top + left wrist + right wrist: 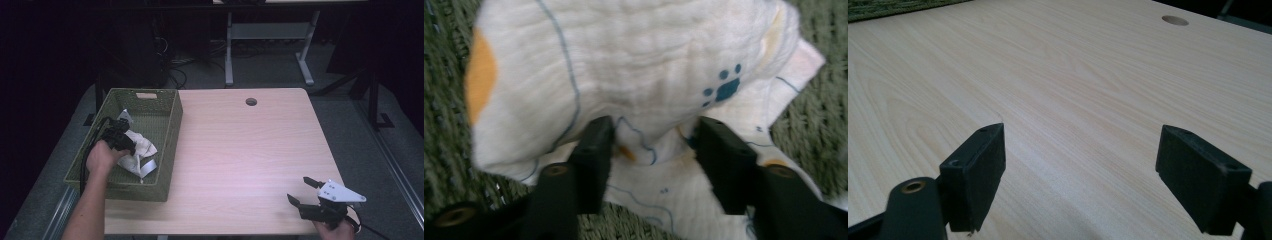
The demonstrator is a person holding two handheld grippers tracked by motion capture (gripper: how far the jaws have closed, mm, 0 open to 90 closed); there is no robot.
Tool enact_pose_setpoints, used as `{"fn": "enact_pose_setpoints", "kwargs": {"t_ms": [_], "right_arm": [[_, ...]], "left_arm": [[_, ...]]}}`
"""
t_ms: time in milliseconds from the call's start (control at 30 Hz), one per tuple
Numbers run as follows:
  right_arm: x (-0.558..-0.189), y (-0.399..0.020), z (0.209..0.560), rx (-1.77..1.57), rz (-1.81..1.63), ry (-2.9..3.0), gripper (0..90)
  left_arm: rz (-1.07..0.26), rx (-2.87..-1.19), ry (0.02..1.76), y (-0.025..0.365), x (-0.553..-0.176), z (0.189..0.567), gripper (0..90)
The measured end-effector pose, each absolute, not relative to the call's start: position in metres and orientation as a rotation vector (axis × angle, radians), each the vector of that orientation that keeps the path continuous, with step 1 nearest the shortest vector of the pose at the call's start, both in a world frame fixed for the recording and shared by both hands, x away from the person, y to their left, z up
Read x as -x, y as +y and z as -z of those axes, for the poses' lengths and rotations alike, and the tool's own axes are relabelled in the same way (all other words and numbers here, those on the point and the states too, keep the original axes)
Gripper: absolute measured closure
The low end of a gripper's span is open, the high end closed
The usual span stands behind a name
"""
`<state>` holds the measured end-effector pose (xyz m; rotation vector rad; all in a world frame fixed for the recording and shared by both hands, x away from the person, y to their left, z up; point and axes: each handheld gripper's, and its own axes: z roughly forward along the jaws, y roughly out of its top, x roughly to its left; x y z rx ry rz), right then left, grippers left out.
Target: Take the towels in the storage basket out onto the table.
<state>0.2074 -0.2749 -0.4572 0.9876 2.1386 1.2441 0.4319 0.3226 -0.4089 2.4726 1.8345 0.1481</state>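
1. Count of items: one green woven basket [170, 125], standing at the left side of one light wooden table [250, 150]; one white cloth [140, 150] lying crumpled inside the basket; two hand-held grippers, one in each of the person's hands.
2. The table carries one round hole [251, 102] near its far edge, also seen in the right gripper view [1175, 20]. The basket has one slot handle in its far wall.
3. Cloth: white, quilted, printed with thin blue lines, one dark blue paw mark [724, 89] and orange patches. It rests on the basket's woven floor [819, 135], toward the basket's middle and near end.
4. Left gripper [119, 134]: lowered into the basket, directly over the cloth. In the left gripper view [655, 145] its two black jaws stand partly apart, with a raised fold of the cloth between them. Both jaw tips touch the fabric, but the pads are not pressed together on it; the jaws are open, not clamped.
5. Right gripper [306, 191]: held at the near right corner of the table, well apart from the basket. In the right gripper view [1080, 175] its jaws stand wide apart over bare wood, with nothing between them and nothing touched.
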Motion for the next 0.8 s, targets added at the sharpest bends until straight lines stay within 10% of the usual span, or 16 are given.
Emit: {"fn": "enact_pose_setpoints", "kwargs": {"t_ms": [233,533,800], "right_arm": [[-0.208,-0.274,0.458,-0.988,-1.238,2.146,19.9],[-0.208,-0.272,0.457,-0.976,-1.242,2.151,20.4],[-0.206,-0.275,0.456,-0.983,-1.253,2.134,20.5]], "left_arm": [[-0.184,-2.517,1.872,0.321,-0.437,0.423,42.4],[-0.268,-2.609,1.819,0.316,-0.436,0.424,71.0],[-0.242,-2.571,1.792,0.321,-0.432,0.413,78.8]]}}
